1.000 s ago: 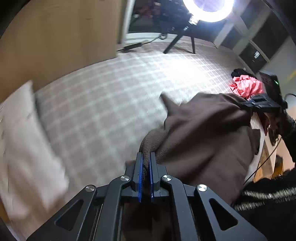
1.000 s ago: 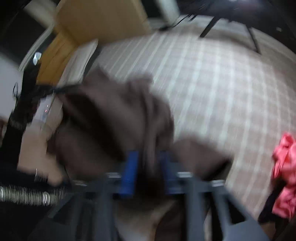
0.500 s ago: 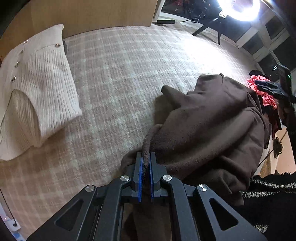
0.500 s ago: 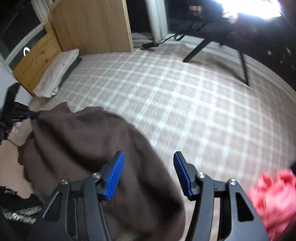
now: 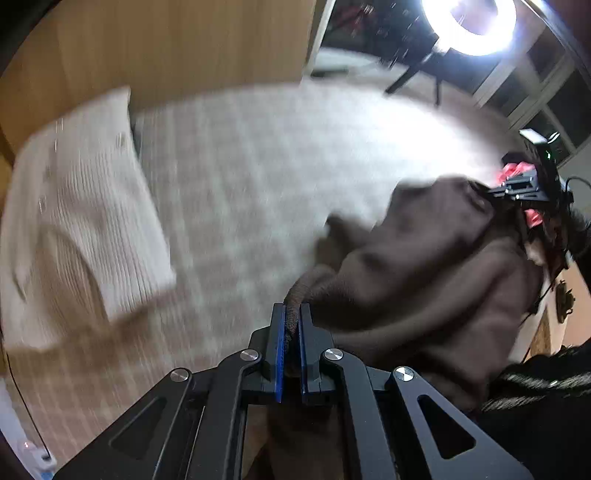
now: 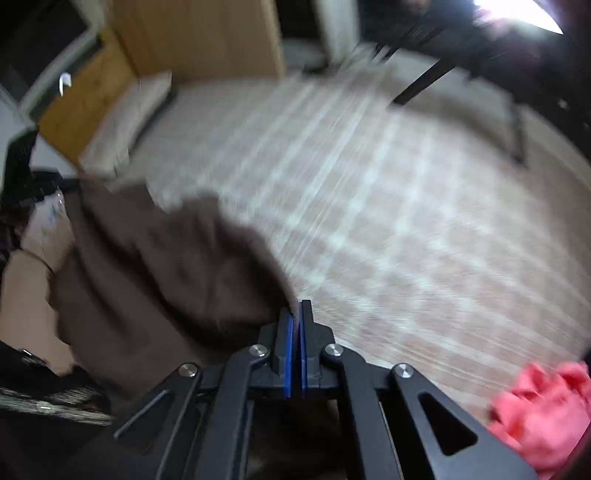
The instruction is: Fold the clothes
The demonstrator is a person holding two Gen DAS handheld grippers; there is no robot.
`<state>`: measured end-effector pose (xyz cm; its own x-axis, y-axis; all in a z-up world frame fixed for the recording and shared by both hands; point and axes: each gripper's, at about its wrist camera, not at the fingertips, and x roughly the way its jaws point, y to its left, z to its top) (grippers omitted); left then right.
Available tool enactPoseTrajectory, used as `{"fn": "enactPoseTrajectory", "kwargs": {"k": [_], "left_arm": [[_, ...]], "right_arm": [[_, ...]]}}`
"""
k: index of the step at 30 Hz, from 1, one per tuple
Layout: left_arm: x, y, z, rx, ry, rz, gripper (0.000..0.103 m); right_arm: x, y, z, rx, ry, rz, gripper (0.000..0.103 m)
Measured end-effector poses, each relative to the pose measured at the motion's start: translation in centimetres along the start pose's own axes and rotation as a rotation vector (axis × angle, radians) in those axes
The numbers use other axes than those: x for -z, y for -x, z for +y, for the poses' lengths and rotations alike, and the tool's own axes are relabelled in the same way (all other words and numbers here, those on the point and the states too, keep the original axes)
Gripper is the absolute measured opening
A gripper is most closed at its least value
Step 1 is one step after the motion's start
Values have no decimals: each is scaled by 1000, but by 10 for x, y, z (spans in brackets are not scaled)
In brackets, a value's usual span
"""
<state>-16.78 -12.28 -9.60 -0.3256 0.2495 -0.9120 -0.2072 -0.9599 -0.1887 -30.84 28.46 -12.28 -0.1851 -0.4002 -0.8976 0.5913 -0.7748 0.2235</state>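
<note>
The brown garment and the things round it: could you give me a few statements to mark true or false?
1. The left gripper has brown garment fabric pinched in its jaws. True.
2. A folded white ribbed sweater lies on the checked bed cover. True.
3. The brown garment lies flat and neatly folded. False: it is bunched up and draped between the two grippers.
4. The pink garment is held by the right gripper. False: it lies apart, to the side; that gripper's jaws are together at the brown garment's edge.
5. A ring light shines beyond the bed. True.
</note>
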Motion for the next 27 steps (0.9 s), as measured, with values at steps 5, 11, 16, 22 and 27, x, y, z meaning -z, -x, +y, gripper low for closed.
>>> {"fn": "enactPoseTrajectory", "kwargs": {"k": [5,11,16,22,27], "left_arm": [[-12,-6,-15,31,-84,16,11],[-19,-62,-2,-36,-97,156,21],[-37,-51,-6,-76,-160,125,30],[-49,-50,-28,-58,-293,140,31],[-56,-81,-46,-17,-415,229,32]], "right_arm": [[21,7,-25,130,-93,84,27],[17,-24,-27,164,-78,134,33],[-12,-54,10,93,97,122,41],[-24,-85,33,1,214,176,41],[-15,-91,29,1,251,199,41]]}}
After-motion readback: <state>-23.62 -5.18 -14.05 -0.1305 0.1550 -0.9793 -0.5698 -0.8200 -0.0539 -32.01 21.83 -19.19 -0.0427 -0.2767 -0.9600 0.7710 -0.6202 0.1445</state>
